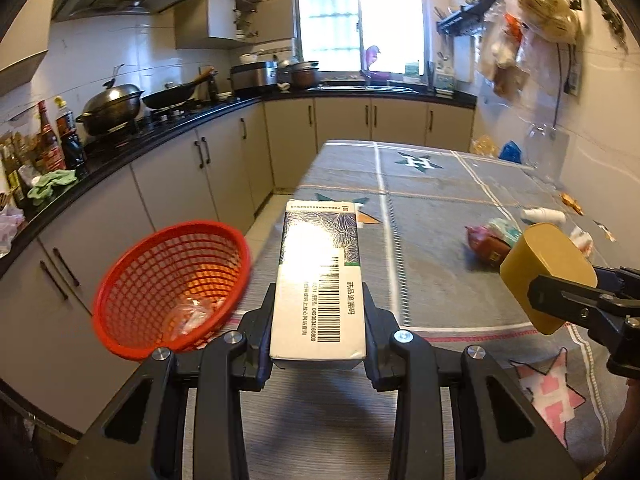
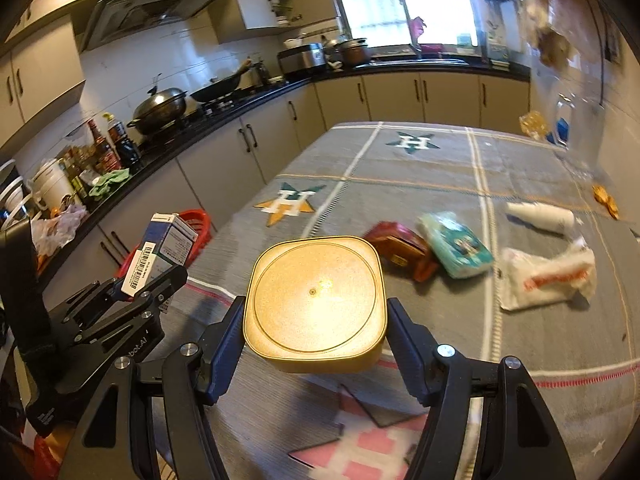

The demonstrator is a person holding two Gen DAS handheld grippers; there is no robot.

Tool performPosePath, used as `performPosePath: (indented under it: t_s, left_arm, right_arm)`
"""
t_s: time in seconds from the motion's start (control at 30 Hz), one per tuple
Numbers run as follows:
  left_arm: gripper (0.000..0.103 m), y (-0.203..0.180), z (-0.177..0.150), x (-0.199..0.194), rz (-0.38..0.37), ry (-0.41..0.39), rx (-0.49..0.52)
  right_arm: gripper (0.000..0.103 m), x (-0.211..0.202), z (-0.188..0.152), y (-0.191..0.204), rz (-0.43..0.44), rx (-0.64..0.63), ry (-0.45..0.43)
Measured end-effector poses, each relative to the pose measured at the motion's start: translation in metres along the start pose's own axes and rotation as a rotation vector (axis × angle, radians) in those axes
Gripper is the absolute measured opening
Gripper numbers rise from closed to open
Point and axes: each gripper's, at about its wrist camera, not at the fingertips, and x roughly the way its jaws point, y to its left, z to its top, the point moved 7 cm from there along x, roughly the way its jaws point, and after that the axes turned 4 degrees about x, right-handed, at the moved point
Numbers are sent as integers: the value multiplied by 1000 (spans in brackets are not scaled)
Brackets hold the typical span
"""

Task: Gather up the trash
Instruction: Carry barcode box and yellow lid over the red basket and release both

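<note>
Counter (image 2: 440, 168) at 12 o'clock carries loose trash. One red basket (image 1: 168, 288) hangs off its edge at 9 o'clock. One gold tub (image 2: 316, 300), rigid and probably slippery, clamped across its sides in the right tool (image 2: 316, 344). One carton (image 1: 320, 280), light and crushable, pinched on its long faces by the left tool (image 1: 318, 332). Remaining: one white bag (image 2: 548, 276), one teal pack (image 2: 456, 248), one red wrapper (image 2: 396, 248), one white bottle (image 2: 540, 216), all looking light.

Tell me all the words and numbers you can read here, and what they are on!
"药品追溯码": on the box held in the left gripper, beside its barcode.
"H": in the green star on the tablecloth.
"bot.AI": on the left gripper's body, start hidden.
Digits under the barcode: too small to read surely.
Red print on the white bag: blurred.
Teal packet: unreadable.
</note>
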Motion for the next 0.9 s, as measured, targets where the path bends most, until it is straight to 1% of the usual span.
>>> performPosePath:
  t_s: [0.17,0.57,0.9]
  left_arm:
    - [34,24,1,-3,42,-6,-32]
    - [34,82,-5,0,128,14,-110]
    - [34,121,-9,10,163,33,-158]
  right_arm:
    - [72,8,8,20,26,-29,11]
    - [72,34,25,70,79,-105,51]
    - [72,64,37,115,126,-160,95]
